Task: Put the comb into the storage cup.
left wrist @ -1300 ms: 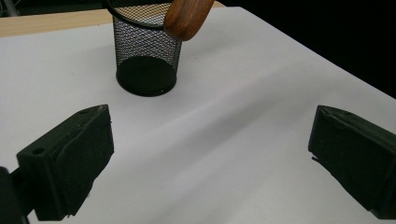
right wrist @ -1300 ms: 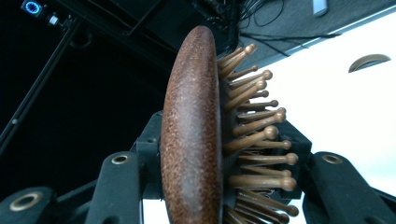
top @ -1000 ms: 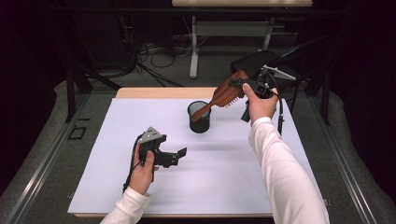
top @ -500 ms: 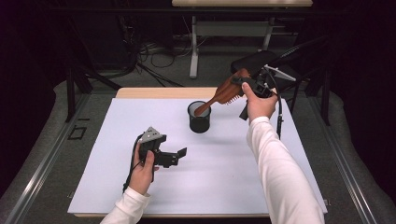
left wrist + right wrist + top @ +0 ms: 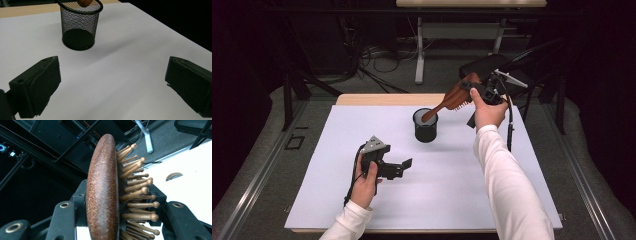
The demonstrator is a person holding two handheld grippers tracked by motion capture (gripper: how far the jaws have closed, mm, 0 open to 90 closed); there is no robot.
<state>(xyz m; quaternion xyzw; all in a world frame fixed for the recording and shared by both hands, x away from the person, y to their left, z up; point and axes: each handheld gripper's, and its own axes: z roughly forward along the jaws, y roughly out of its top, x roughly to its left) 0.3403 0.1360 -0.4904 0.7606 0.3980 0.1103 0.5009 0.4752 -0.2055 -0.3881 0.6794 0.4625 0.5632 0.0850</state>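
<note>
High view: my right hand-held gripper (image 5: 476,91) clamps the wooden hairbrush (image 5: 451,99), handle tip inside the mesh cup (image 5: 425,126) but unreleased; my left hand-held gripper (image 5: 406,165) hovers open.

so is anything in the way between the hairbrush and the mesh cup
Nothing visible blocks it. The hairbrush, clamped in the right gripper, already has its handle tip at the mesh cup rim. The left gripper sits open on the table, clear of the cup.
</note>
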